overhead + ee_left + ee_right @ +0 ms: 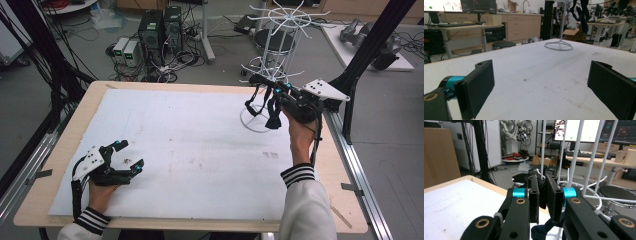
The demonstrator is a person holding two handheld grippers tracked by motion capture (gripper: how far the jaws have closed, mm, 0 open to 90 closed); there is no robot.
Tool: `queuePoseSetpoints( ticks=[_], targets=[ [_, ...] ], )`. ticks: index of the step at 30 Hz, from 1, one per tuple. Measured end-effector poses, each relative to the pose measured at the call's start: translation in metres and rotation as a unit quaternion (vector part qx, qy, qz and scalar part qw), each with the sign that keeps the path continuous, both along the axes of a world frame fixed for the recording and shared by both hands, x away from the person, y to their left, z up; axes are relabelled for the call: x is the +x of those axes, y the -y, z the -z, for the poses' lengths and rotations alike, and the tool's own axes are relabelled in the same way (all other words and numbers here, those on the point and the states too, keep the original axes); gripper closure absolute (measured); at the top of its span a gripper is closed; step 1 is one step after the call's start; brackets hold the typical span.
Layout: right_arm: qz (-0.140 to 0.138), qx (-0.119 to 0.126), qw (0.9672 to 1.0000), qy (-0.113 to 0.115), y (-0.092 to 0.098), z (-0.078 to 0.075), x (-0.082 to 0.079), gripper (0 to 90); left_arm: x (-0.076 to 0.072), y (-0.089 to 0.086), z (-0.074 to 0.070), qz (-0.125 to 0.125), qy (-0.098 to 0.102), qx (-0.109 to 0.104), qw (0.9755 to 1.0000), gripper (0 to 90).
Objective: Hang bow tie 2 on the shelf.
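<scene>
- Strap (pixel 272 114), a dark fabric thing, hangs in loops right of centre in the high view, against the lower tier of the white wire rack (pixel 280 55). The right gripper (pixel 270 89) is clamped on its top, jaws nearly together. The rack's ring base sits on the white mat (pixel 190 150). At lower left the left gripper (pixel 131 156) rests on the mat with jaws apart and nothing in them.
- Left gripper view: its two black pads (pixel 477 87) stand wide at the bottom corners, bare mat between them. At upper right the rack's base (pixel 559 46) stands on the mat, with the strap (pixel 581 12) dangling above it.
- Right gripper view: the right gripper (pixel 546 195) fills the centre, pads squeezed onto a fold of dark cloth (pixel 543 195); more of it sags below centre. White rack wires (pixel 574 152) rise just behind.
- Handling, as I judge it: light, limp and not fragile, so it will droop and swing and may snag on the rack's arms. The rack looks light too and could tip if tugged. Grip a bunched fold near the top, as now.
</scene>
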State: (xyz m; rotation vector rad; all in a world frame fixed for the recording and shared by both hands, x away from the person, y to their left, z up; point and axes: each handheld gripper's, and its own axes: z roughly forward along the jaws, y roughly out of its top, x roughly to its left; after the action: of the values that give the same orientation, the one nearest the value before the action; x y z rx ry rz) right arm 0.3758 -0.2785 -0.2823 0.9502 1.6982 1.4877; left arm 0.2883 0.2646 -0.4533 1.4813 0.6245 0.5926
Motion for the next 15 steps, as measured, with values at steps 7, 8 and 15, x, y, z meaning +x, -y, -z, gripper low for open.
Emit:
queuePoseSetpoints(
  ticks=[7,8,15],
  targets=[
    [0.002,-0.019,0.9998,-0.003,-0.0026,0.0003,-0.0001,77.4,-0.0002,0.0002,0.0000,0.000,0.000,0.001,1.0000,7.7],
    [0.004,-0.024,0.9997,-0.003,-0.0032,0.0002,-0.0004,75.9,-0.0003,0.0002,0.0000,0.000,0.000,0.001,1.0000,7.7],
    [0.012,-0.042,0.9990,-0.010,-0.0065,-0.0005,-0.0028,60.5,-0.0005,0.0004,0.0000,0.000,0.001,0.004,1.0000,7.7]
  ],
)
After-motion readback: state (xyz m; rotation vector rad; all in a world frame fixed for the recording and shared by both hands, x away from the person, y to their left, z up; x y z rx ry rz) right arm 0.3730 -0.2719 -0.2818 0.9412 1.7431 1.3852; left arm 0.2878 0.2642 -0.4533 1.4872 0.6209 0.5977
